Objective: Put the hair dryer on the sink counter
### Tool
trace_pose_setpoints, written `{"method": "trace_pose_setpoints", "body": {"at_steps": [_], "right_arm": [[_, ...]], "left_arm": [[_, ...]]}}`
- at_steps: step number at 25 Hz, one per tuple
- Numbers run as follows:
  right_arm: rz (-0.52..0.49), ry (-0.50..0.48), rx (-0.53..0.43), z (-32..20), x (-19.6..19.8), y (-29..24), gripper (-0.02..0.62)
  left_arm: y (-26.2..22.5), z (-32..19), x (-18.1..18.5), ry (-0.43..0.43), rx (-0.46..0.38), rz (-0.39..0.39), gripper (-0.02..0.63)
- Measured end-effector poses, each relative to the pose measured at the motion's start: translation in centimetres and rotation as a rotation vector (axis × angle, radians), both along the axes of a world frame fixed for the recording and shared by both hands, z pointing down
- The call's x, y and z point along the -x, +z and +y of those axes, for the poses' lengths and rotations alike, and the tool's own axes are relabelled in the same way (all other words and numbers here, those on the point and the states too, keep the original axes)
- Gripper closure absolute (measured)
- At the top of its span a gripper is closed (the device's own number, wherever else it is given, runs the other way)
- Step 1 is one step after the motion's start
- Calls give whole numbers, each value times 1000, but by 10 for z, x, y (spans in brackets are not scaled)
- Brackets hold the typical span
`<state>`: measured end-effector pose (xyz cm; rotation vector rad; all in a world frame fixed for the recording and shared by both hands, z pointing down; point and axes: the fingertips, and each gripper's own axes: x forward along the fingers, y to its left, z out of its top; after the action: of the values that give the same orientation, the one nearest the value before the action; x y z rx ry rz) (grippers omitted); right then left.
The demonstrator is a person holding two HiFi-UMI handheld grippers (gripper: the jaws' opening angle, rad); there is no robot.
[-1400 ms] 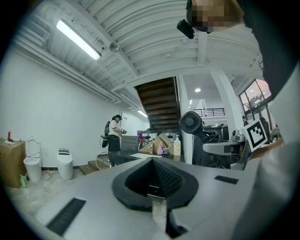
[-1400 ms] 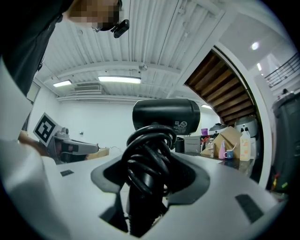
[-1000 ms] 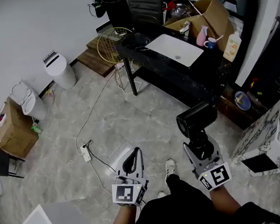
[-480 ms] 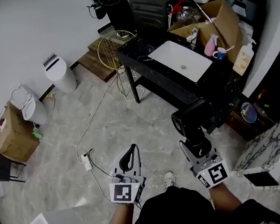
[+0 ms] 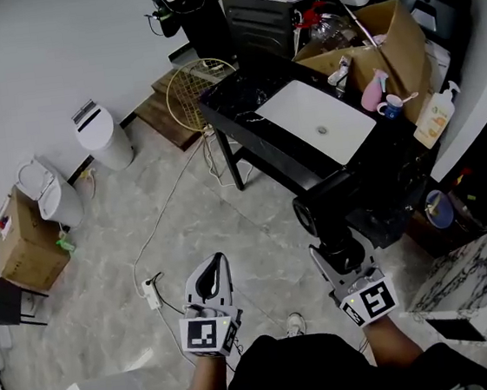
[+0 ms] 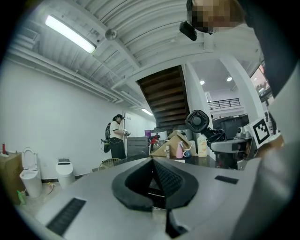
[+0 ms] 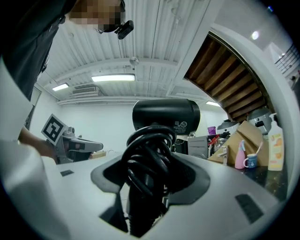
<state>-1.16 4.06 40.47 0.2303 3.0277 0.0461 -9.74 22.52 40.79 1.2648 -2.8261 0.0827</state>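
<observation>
My right gripper point(image 5: 342, 250) is shut on the black hair dryer point(image 5: 325, 202) by its handle, with the coiled cord point(image 7: 149, 154) bunched between the jaws. The dryer's barrel point(image 7: 165, 115) points up and left, close to the near edge of the black sink counter point(image 5: 242, 102). A white basin point(image 5: 313, 110) is set in that counter. My left gripper point(image 5: 210, 279) hangs over the floor at lower left, jaws shut and nothing in them point(image 6: 152, 180).
A cardboard box point(image 5: 382, 30), pink bottle point(image 5: 372, 89), mug point(image 5: 388, 109) and lotion bottle point(image 5: 436, 120) crowd the counter's right end. White bins point(image 5: 98, 132) stand by the wall. A cable and power strip point(image 5: 152, 288) lie on the floor. A person point(image 6: 116, 136) stands far off.
Both grippers have come closer to the counter, and the dryer now sits right at its near edge. The right gripper's hold is unchanged.
</observation>
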Motion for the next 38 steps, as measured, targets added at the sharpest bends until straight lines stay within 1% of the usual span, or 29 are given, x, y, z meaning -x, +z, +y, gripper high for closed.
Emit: {"method": "trace_pose_setpoints", "body": {"at_steps": [6,8,11,16,19,20,22,24,26,33,38], "right_arm": [[-8,20,6,-27,32,-1,348],[-24,35,7,-34,41,-3,348],[-23,65,-2,-47,59,-2,348],[0,139,-13,-75,94,2,348],[27,214,-25,-93,113,5,348],[31,238,-18,-98,120,7,348],[26,265,27,-108,134,8,348],[11,280,71,-119,148,7,348],[8,310,82,-129,161,6,348],[33,393,56,-152,200,10,348],[45,448,37,-169,211,15,348]], "left_arm": [[8,-28,25,41,23,10,612],[11,-41,36,70,16,12,612],[20,-63,57,116,8,42,612],[21,-107,98,203,-1,38,612],[18,-134,126,264,-6,43,612],[18,-141,136,284,0,45,612],[15,-153,154,318,6,50,612],[8,-166,169,346,-12,47,612],[3,-178,182,384,-22,40,612],[3,-217,226,502,-18,35,612],[12,-245,244,572,-21,45,612]]}}
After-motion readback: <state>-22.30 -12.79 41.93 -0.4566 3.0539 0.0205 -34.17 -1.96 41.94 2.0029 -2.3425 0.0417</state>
